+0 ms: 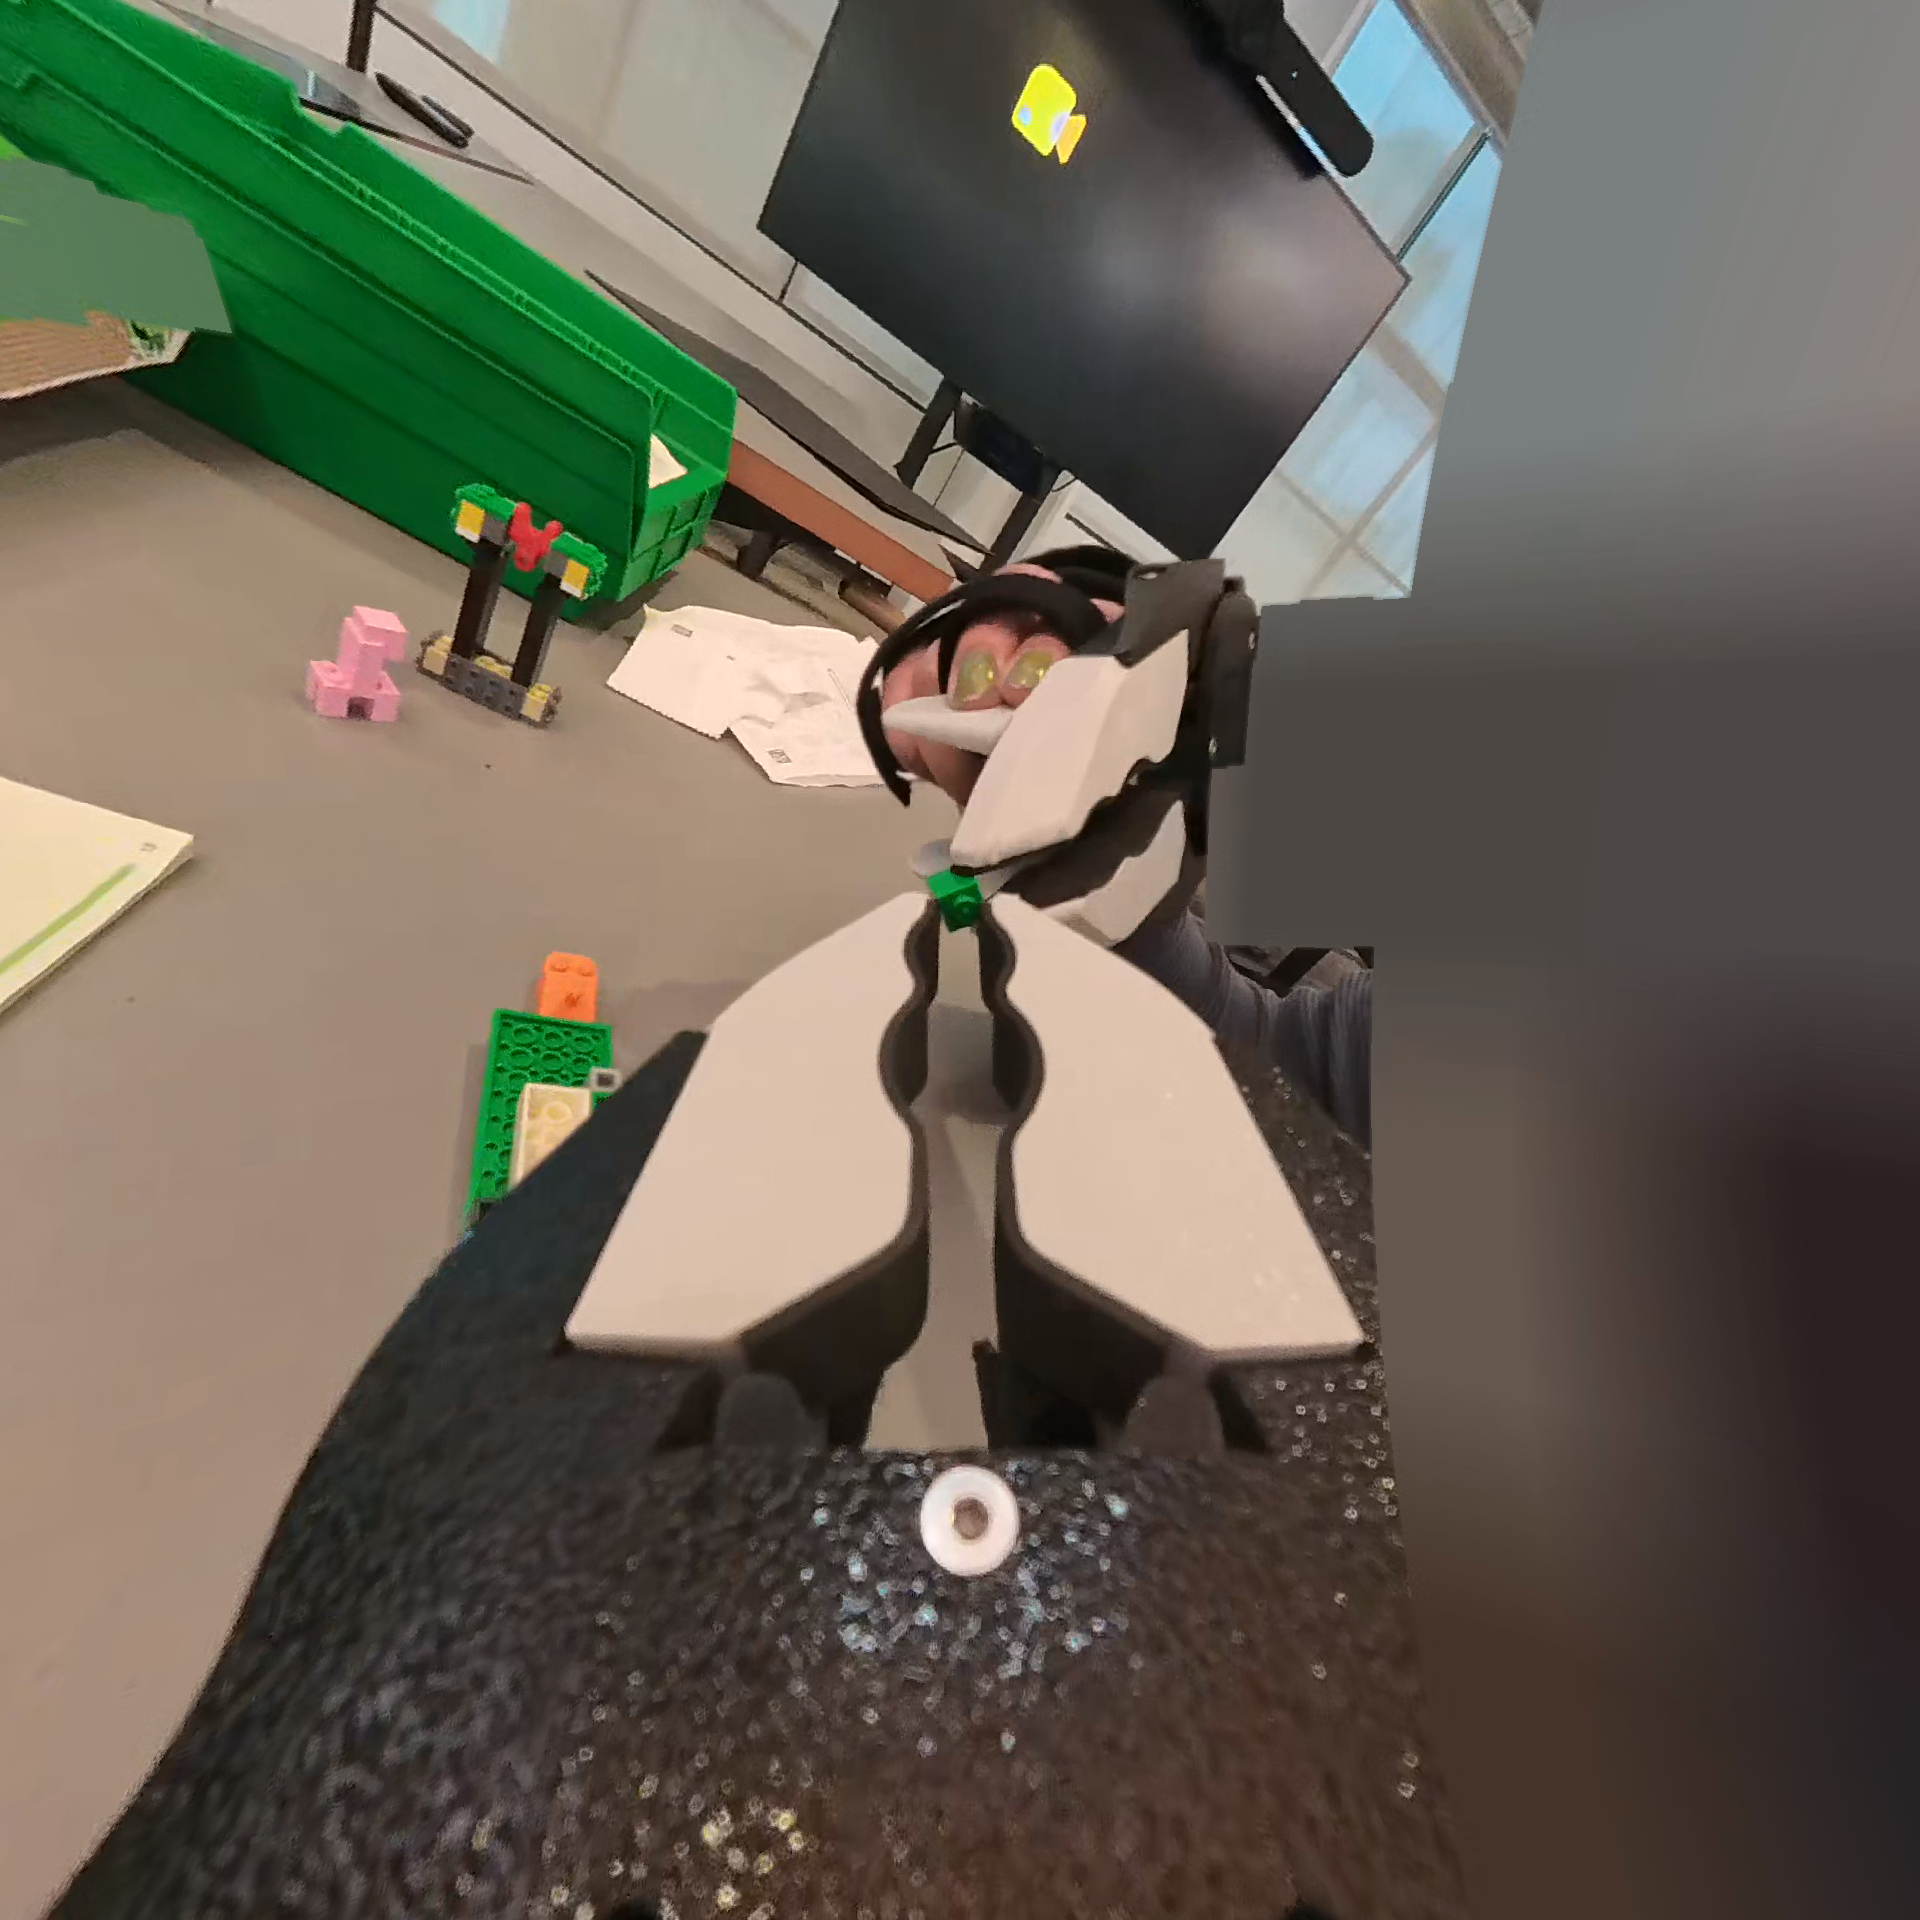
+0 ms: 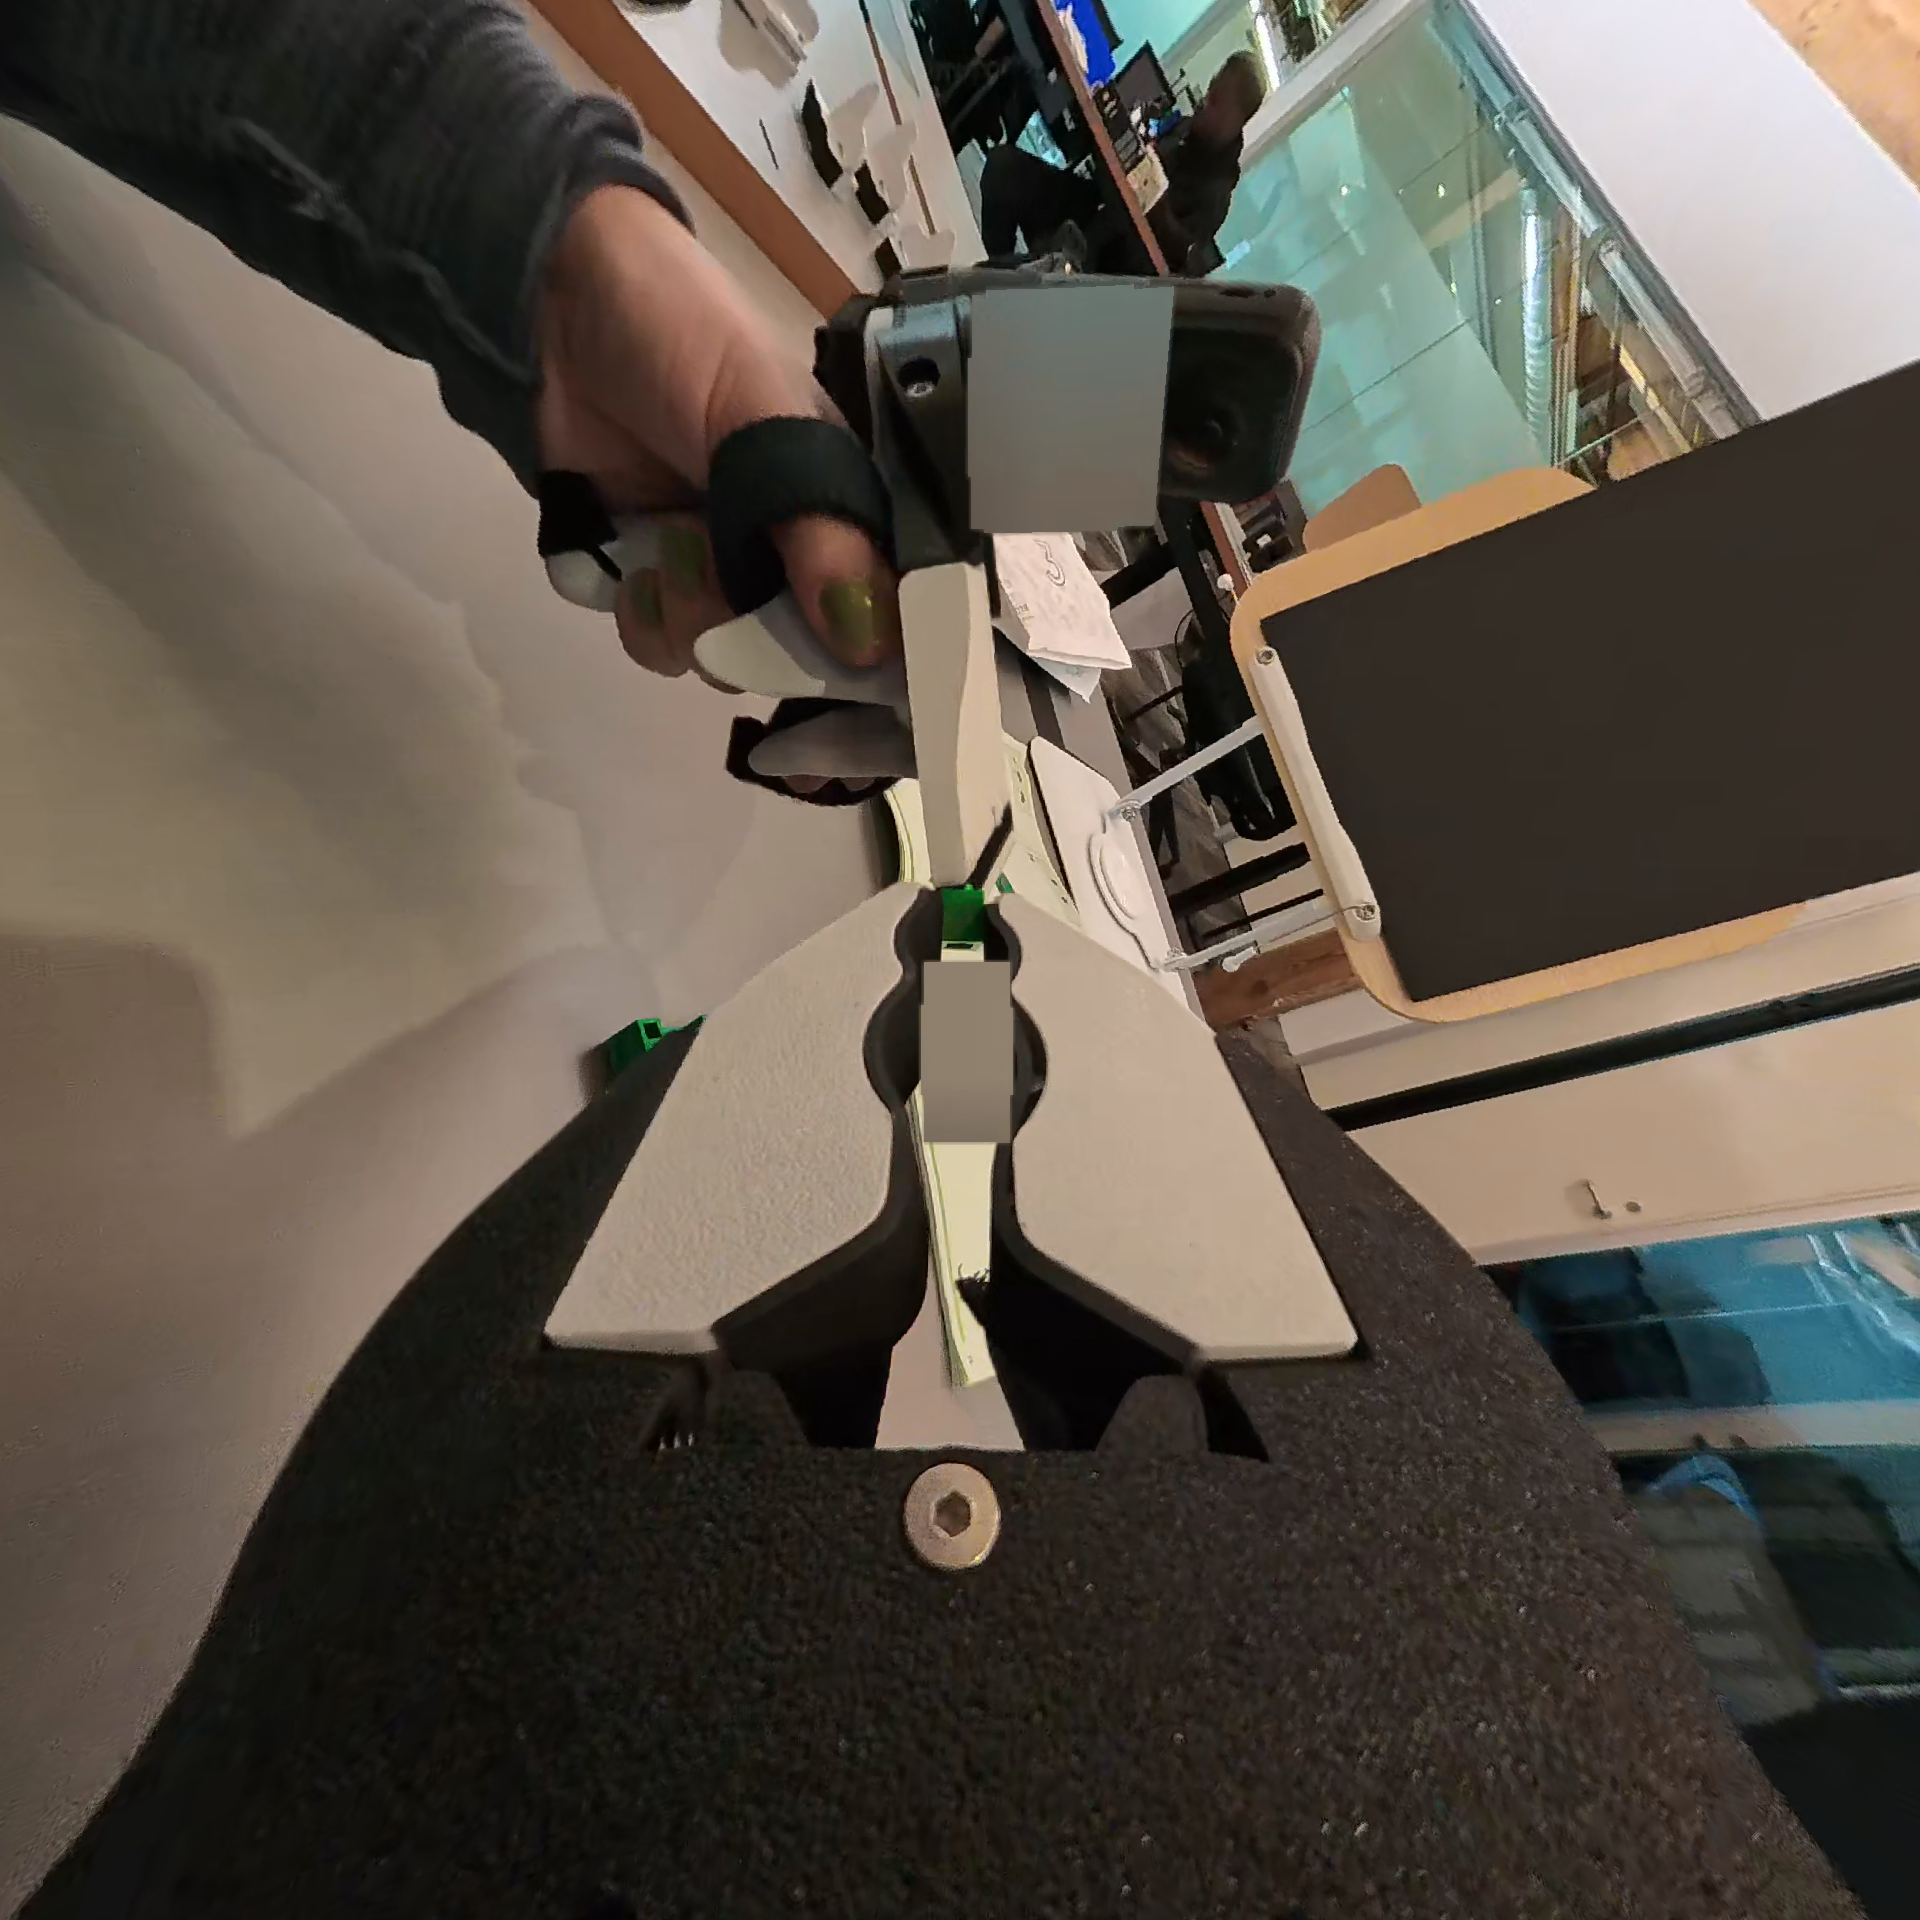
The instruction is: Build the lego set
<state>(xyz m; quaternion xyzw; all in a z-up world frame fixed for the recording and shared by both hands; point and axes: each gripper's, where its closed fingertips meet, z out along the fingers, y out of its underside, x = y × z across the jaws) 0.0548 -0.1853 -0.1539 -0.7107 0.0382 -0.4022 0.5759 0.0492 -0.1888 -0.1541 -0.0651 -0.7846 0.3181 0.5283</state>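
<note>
A small green brick (image 1: 956, 902) sits pinched between the tips of both grippers, above the grey table. My left gripper (image 1: 952, 918) fills the foreground of the left wrist view, its jaws nearly together on the brick. My right gripper (image 1: 968, 871) comes down from the upper right, held by a hand, and its tips meet the same brick. In the right wrist view the green brick (image 2: 962, 910) sits between my right gripper's (image 2: 961, 920) tips, and the left gripper (image 2: 951, 727) reaches down onto it from above. Which gripper bears the brick I cannot tell.
On the table left of my left gripper lie a green baseplate (image 1: 530, 1049) with a cream brick and an orange brick (image 1: 569, 987). Farther off stand a pink build (image 1: 358, 665), a black-pillared build (image 1: 514, 613) and a green crate (image 1: 416, 312). A booklet (image 1: 73, 883) and paper sheets (image 1: 758, 686) lie nearby. My two grippers' fingertips are within a few centimetres of each other.
</note>
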